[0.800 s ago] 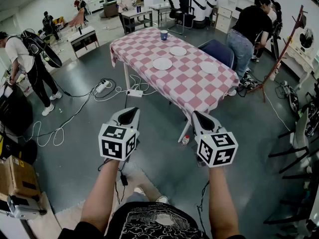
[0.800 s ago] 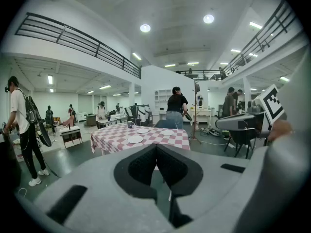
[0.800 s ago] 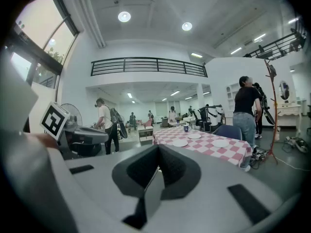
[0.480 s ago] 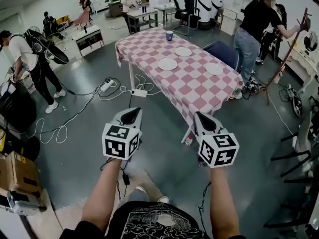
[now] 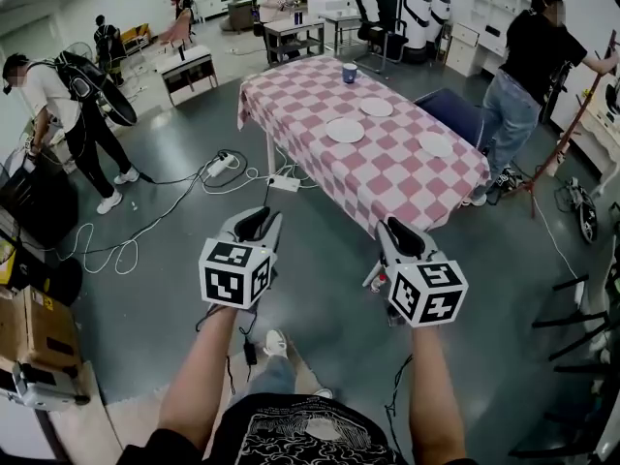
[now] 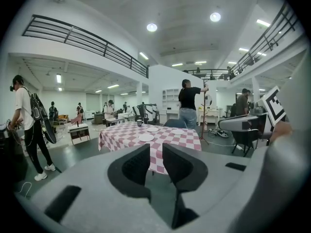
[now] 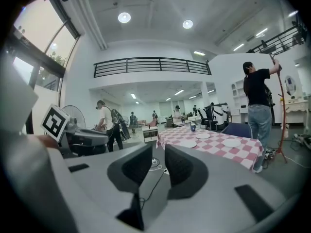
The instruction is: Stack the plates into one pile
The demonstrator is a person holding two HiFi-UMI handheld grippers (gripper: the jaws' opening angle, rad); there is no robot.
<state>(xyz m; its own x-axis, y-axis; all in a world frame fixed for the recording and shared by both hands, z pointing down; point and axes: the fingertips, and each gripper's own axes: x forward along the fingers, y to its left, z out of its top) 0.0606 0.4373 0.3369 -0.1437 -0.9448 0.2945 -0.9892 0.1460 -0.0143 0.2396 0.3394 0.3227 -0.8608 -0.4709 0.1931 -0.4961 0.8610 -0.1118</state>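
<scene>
The left tool [image 5: 260,219] and right tool [image 5: 399,232] hover above the floor [image 5: 320,289], jaws narrowly apart and empty. Three plates [image 5: 345,131] lie apart on the checkered worktop [image 5: 291,95], well ahead.

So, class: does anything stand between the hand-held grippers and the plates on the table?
Nothing visible does. Open floor separates the left hand-held gripper and right hand-held gripper from the table; cables lie to its left. The three plates sit apart, bare cloth between them.

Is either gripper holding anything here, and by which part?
Nothing is held: the left gripper and right gripper both show empty, slightly parted jaws.
</scene>
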